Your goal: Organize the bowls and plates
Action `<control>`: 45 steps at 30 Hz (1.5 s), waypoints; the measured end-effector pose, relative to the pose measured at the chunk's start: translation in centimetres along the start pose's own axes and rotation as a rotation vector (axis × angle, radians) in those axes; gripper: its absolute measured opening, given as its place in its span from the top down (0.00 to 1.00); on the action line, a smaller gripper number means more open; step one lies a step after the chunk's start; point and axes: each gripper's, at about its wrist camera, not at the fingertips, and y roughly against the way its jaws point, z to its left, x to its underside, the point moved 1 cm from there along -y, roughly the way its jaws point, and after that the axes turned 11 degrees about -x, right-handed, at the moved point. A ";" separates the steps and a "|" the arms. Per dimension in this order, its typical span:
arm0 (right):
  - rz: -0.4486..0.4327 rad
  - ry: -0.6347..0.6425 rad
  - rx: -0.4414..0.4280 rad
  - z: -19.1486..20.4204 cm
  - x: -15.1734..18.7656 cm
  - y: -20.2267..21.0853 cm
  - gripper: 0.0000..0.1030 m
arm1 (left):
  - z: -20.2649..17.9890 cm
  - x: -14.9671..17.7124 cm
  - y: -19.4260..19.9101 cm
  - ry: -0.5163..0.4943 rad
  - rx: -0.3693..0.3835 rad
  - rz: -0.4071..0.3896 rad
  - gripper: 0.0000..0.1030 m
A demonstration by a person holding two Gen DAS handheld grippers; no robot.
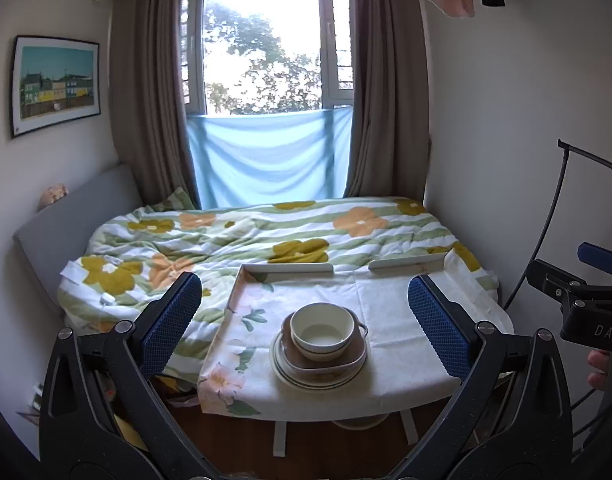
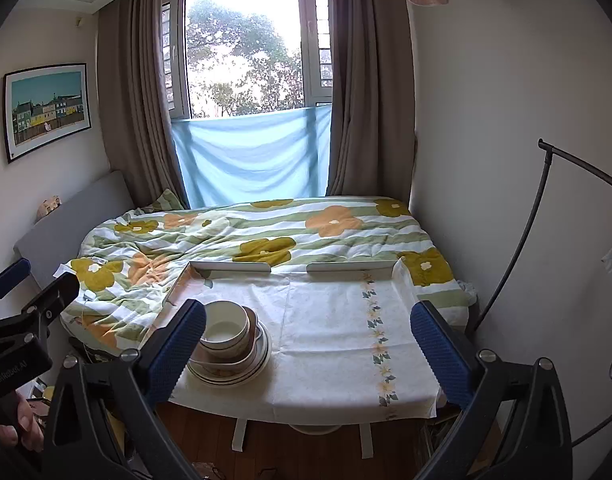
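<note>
A cream bowl (image 1: 321,330) sits on top of a stack: under it a brown square dish (image 1: 353,354) and round striped plates (image 1: 294,376). The stack stands on a small table with a floral cloth (image 1: 389,312). My left gripper (image 1: 306,320) is open, held back from the table, its blue pads either side of the stack in view. In the right wrist view the same stack (image 2: 234,344) is at the table's left front, partly behind a left fingertip (image 2: 178,344). My right gripper (image 2: 309,340) is open and empty, back from the table edge (image 2: 306,416).
A bed with a flowered quilt (image 1: 234,240) lies behind and left of the table. White raised rails (image 1: 290,269) edge the table's far side. A black curved stand (image 2: 545,208) rises at right. Wooden floor (image 1: 234,440) and the table's white legs show below.
</note>
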 end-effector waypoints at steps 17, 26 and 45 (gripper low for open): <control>-0.002 -0.003 0.007 -0.3 -0.2 0.1 0.01 | 0.1 0.0 0.2 0.000 -0.006 0.006 0.00; -0.003 -0.002 0.007 -0.4 -0.3 0.2 0.01 | 0.0 0.0 0.2 0.000 -0.005 0.006 0.00; -0.005 -0.009 0.019 -0.9 -0.3 0.1 0.01 | 0.6 0.6 0.2 -0.002 -0.003 0.007 0.00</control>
